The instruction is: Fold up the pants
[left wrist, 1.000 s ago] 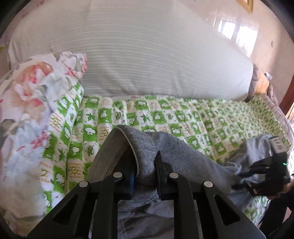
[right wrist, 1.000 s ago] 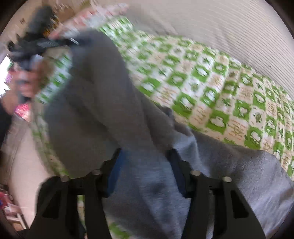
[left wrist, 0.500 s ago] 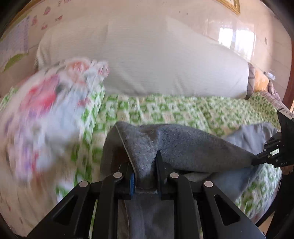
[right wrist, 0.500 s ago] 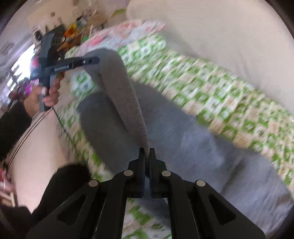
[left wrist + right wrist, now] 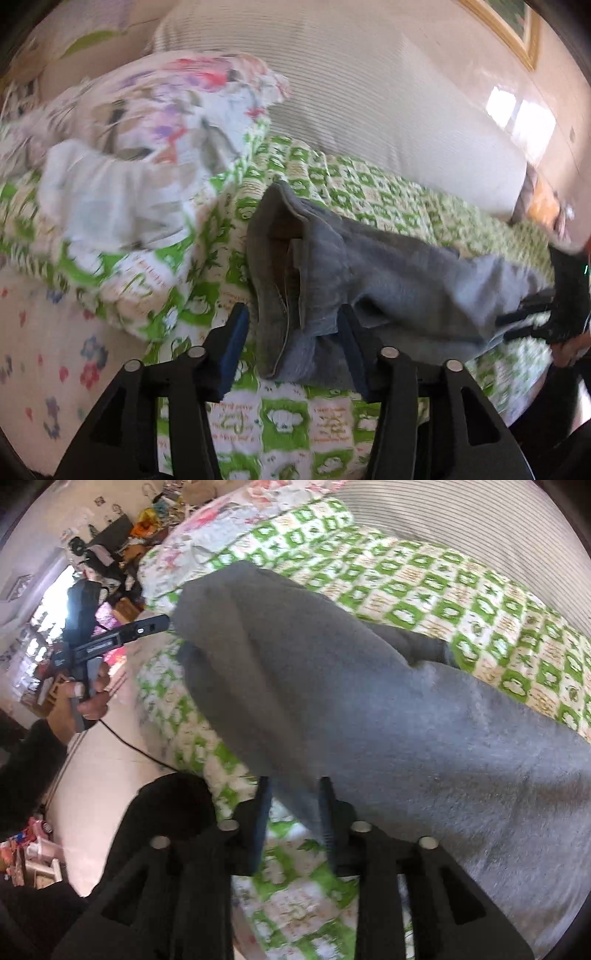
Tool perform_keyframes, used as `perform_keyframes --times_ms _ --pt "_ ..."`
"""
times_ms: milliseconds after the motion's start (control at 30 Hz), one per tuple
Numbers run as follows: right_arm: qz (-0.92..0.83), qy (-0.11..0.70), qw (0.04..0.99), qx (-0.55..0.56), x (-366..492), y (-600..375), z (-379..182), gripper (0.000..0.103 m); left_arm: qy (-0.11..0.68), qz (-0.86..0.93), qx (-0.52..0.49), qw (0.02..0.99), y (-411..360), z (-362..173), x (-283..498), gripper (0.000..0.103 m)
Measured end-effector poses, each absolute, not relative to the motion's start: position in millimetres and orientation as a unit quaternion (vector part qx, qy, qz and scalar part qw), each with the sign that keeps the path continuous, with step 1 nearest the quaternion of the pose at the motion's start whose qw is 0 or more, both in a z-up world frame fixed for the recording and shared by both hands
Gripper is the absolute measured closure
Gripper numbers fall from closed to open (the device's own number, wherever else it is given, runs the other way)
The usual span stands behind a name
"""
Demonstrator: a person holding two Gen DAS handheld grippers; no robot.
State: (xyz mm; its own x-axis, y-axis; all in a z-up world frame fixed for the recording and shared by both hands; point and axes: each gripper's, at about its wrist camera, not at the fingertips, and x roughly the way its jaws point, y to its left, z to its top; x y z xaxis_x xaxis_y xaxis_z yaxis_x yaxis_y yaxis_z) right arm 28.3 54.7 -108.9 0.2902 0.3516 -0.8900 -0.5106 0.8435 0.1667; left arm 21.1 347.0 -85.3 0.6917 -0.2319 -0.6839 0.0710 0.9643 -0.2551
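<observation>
Grey fleece pants (image 5: 369, 280) lie across a green-and-white checked bedspread (image 5: 369, 192). In the left wrist view my left gripper (image 5: 291, 343) is open, its blue-padded jaws apart on either side of the waistband end, which rests on the bed. In the right wrist view the pants (image 5: 369, 709) lie stretched across the bed. My right gripper (image 5: 293, 812) is open, its jaws apart around the near edge of the cloth. The left gripper also shows in the right wrist view (image 5: 110, 638), at the far end of the pants.
A floral quilt (image 5: 140, 140) is heaped at the left of the bed. A large striped white bolster (image 5: 369, 92) runs along the back. The bed's front edge drops to a pale floor (image 5: 103, 768). Cluttered shelves (image 5: 110, 546) stand beyond.
Both grippers were shut on the pants half a second ago and have opened. The lifted cloth has dropped onto the bed.
</observation>
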Motion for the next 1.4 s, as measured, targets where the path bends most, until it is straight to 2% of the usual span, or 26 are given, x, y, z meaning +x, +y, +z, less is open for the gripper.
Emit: perform_keyframes --times_ms 67,133,300,400,533,567,600,633,667,700,733,833,900,967,1000,1067,1133,1300,1400 --pt "0.28 0.529 0.797 -0.076 24 59 -105 0.064 0.372 -0.087 -0.128 0.915 351 -80 18 0.049" --pt "0.283 0.523 0.8 -0.073 23 62 -102 0.064 0.37 -0.091 -0.143 0.913 351 -74 24 0.04" --pt "0.291 0.501 0.813 -0.056 38 80 -93 0.064 0.387 -0.1 -0.165 0.902 338 -68 54 0.037" --pt "0.294 0.492 0.818 -0.039 51 94 -95 0.064 0.408 -0.087 -0.142 0.898 321 -68 69 0.033" --pt "0.298 0.495 0.815 -0.032 64 113 -107 0.064 0.454 -0.041 -0.089 0.885 304 -83 85 0.034" --pt "0.294 0.499 0.814 -0.039 67 119 -113 0.064 0.459 -0.036 -0.079 0.884 302 -85 86 0.036" --pt "0.284 0.504 0.814 -0.054 69 124 -120 0.064 0.455 -0.041 -0.073 0.887 302 -85 85 0.048" --pt "0.274 0.509 0.813 -0.071 70 129 -126 0.064 0.45 -0.048 -0.069 0.889 303 -82 82 0.07" --pt "0.264 0.516 0.81 -0.091 72 134 -134 0.076 0.444 -0.054 -0.067 0.892 305 -78 78 0.076" --pt "0.258 0.52 0.808 -0.102 71 137 -139 0.091 0.434 -0.063 -0.071 0.896 310 -72 72 0.077" --pt "0.263 0.521 0.805 -0.104 69 140 -139 0.099 0.426 -0.073 -0.076 0.899 315 -68 66 0.077" --pt "0.282 0.504 0.808 -0.114 54 146 -132 0.099 0.431 -0.082 -0.068 0.896 324 -79 47 0.077" --pt "0.288 0.514 0.798 -0.126 47 149 -141 0.099 0.462 -0.08 -0.063 0.881 326 -108 38 0.078" --pt "0.286 0.535 0.785 -0.128 45 149 -157 0.099 0.491 -0.07 -0.064 0.866 327 -129 36 0.074" --pt "0.284 0.548 0.777 -0.123 45 148 -165 0.096 0.503 -0.061 -0.076 0.859 332 -138 32 0.07" --pt "0.283 0.558 0.774 -0.095 46 142 -169 0.093 0.496 -0.054 -0.102 0.86 340 -135 25 0.063" --pt "0.286 0.552 0.78 -0.074 44 136 -158 0.089 0.477 -0.035 -0.112 0.871 346 -119 17 0.051" --pt "0.286 0.512 0.809 -0.033 29 103 -115 0.086 0.422 -0.011 -0.084 0.903 325 -67 15 0.045" --pt "0.251 0.493 0.833 -0.021 35 75 -98 0.086 0.413 -0.046 -0.077 0.906 296 -52 22 0.044"
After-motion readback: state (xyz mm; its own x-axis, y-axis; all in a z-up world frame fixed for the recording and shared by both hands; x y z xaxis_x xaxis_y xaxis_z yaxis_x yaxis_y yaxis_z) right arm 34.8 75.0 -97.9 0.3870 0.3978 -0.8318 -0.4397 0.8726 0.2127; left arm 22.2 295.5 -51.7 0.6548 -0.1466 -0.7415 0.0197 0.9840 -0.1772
